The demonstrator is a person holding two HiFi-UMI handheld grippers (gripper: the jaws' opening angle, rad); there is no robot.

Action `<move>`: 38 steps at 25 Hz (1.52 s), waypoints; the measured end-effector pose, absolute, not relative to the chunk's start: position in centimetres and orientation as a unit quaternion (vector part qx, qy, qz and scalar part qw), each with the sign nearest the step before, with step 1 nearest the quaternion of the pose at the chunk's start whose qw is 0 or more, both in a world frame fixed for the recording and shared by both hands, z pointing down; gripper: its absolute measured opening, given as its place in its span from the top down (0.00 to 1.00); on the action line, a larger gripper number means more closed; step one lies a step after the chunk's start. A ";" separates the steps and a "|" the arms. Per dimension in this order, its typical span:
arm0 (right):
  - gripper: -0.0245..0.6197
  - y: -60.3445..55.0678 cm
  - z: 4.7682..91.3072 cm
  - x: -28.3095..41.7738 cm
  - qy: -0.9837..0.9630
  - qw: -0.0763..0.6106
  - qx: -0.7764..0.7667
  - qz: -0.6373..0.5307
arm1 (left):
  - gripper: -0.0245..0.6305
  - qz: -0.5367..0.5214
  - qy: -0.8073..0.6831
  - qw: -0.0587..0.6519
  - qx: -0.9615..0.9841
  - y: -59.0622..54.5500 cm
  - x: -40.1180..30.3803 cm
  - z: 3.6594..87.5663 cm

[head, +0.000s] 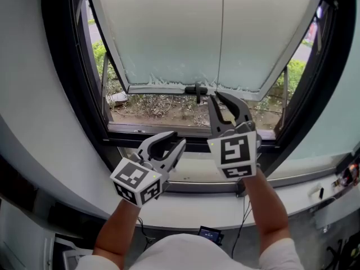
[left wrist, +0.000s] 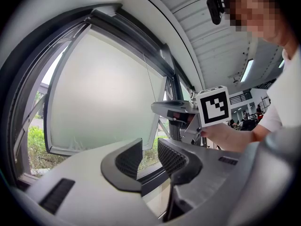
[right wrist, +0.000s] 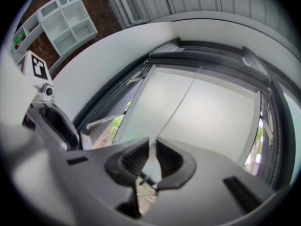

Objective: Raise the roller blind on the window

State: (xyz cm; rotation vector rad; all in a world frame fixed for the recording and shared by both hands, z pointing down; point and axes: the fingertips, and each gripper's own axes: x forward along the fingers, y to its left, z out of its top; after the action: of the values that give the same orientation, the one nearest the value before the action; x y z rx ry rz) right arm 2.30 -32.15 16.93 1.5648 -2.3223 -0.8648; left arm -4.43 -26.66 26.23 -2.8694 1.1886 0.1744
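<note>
Mid-pull, by the look of it. Had the right tool (head: 216, 97) nipped onto the thin cord (head: 221, 38) hanging down the middle of the frosted pane (head: 169, 32). Held the left tool (head: 178, 139) spread and empty, low by the sill (head: 191, 210). Couldn't tell the blind itself from that pane. Next, probably: called for a steady haul without letting the cord slip.

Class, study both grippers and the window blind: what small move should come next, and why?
Probably a short, gentle pull on the cord with the right gripper, whose jaws seem closed on it. The blind covers most of the pane, and the left gripper is open and empty.
</note>
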 end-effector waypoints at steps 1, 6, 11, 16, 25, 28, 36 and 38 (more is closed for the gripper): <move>0.88 -32.1 16.7 2.3 -0.787 0.104 0.532 -0.295 | 0.78 0.056 0.381 0.015 -0.923 -26.6 -4.4 26.2; 0.87 -31.9 15.4 2.4 -0.783 0.095 0.535 -0.304 | 0.78 0.060 0.381 0.016 -0.923 -26.5 -4.5 25.9; 0.87 -32.0 14.7 2.4 -0.779 0.099 0.534 -0.314 | 0.78 0.061 0.379 0.017 -0.923 -26.5 -4.5 25.7; 0.87 -32.1 13.9 2.6 -0.774 0.096 0.537 -0.321 | 0.78 0.061 0.379 0.019 -0.923 -26.5 -4.6 25.5; 0.87 -32.0 12.3 2.8 -0.765 0.088 0.543 -0.334 | 0.78 0.064 0.377 0.023 -0.924 -26.3 -4.9 25.1; 0.87 -31.8 11.5 3.0 -0.762 0.083 0.546 -0.338 | 0.78 0.066 0.378 0.024 -0.923 -26.2 -5.0 25.0; 0.87 -31.6 10.8 3.2 -0.757 0.081 0.549 -0.346 | 0.78 0.069 0.377 0.025 -0.923 -25.8 -5.2 24.7; 0.87 -31.4 10.7 3.2 -0.755 0.078 0.550 -0.348 | 0.78 0.071 0.377 0.026 -0.923 -25.7 -5.2 24.6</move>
State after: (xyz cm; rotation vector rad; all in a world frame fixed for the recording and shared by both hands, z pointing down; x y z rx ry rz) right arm 3.21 -31.44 10.67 1.6459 -2.2616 -1.0414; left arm -5.20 -25.70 24.63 -2.8535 1.1665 0.2181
